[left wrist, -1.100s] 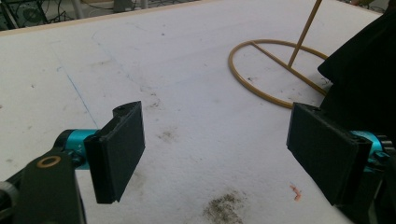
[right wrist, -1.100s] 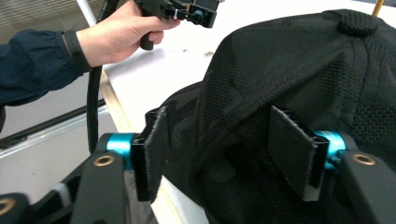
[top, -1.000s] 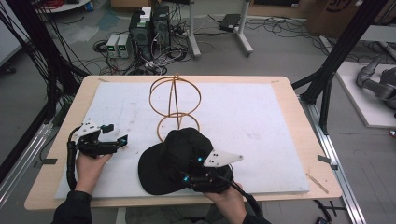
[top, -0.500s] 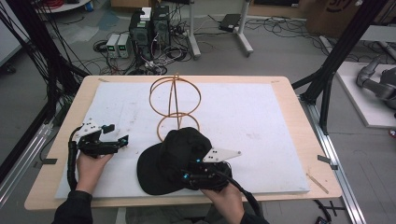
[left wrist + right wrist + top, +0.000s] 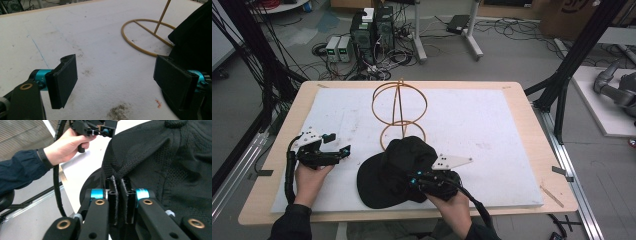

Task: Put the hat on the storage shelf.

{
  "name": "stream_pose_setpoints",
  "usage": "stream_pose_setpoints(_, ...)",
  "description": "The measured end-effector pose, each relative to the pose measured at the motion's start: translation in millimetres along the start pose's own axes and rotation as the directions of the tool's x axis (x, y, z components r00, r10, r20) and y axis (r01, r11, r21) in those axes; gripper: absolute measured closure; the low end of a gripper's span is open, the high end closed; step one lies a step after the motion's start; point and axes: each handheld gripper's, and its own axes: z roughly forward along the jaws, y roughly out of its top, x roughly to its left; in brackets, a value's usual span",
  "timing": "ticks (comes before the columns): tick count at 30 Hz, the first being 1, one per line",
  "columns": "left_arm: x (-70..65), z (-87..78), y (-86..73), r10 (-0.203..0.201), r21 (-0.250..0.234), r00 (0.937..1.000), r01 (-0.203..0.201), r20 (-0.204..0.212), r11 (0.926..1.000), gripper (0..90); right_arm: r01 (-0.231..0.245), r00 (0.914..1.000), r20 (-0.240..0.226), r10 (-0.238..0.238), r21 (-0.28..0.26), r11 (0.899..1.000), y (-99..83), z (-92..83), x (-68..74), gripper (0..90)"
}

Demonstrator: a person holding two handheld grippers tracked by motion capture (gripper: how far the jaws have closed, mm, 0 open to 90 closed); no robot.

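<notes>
right gripper [image 5: 414,179]: jaws just closed, now pinching the black baseball cap [image 5: 396,169] at its rear edge; right gripper view has a fold of cap fabric [image 5: 119,173] squeezed between the pads, almost no gap.
change: jaws wide half a second ago, clamped now; cap barely shifted on the white mat [image 5: 492,125].
left gripper [image 5: 343,152]: spread wide, nothing between the pads; left gripper view gives bare mat between them, cap just beside the right-hand pad [image 5: 173,80]; resting low near the mat's left edge.
cap place: near edge of the mat, about mid-width, crown toward the wire hat stand [image 5: 400,109], crown touching or overlapping the stand's base ring [image 5: 147,36]; brim toward the left gripper.
stand: upright, centre of mat, empty.
meaning: grasp looks secured, so lift can start; likely goal is hanging cap on the stand.
risk: one-edge pinch, cap may droop or slip; base ring could snag the crown.
</notes>
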Motion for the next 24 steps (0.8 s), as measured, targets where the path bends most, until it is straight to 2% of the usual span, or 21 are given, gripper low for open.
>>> stream_pose_setpoints(2, 0.4, -0.4, 0.0, 0.001, -0.001, 1.0000, -0.001, 0.000, 1.0000, 19.4, -0.008, 0.9998, -0.020, 0.008, -0.008, 1.000, 0.1, -0.7, 1.3, 88.2)
stream_pose_setpoints(9, 0.8, -1.5, 0.2, 0.000, -0.007, 1.0000, 0.000, -0.004, 1.0000, 19.4, 0.000, 0.9988, -0.049, -0.002, -0.031, 1.000, 2.4, -9.2, 0.1, 88.5)
stream_pose_setpoints(12, 1.0, -1.6, 0.1, 0.000, -0.005, 1.0000, 0.000, -0.004, 1.0000, 19.4, 0.000, 0.9983, -0.058, -0.003, -0.047, 0.999, 4.6, -17.7, -0.3, 88.6)
stream_pose_setpoints(15, 1.1, -1.8, 0.2, -0.001, -0.007, 1.0000, 0.001, -0.004, 1.0000, 19.4, -0.023, 0.9972, -0.073, 0.019, -0.059, 0.998, 5.3, -27.2, -1.6, 88.7)
stream_pose_setpoints(19, 1.4, -1.8, 0.0, -0.004, -0.006, 1.0000, 0.004, -0.008, 1.0000, 19.4, -0.010, 0.9975, -0.070, 0.005, -0.073, 0.997, 5.9, -39.7, -1.6, 88.7)
stream_pose_setpoints(24, 1.2, -1.3, 0.1, -0.003, -0.006, 1.0000, 0.003, -0.007, 1.0000, 19.4, -0.017, 0.9948, -0.102, 0.006, -0.107, 0.994, 10.6, -58.5, 0.1, 88.7)
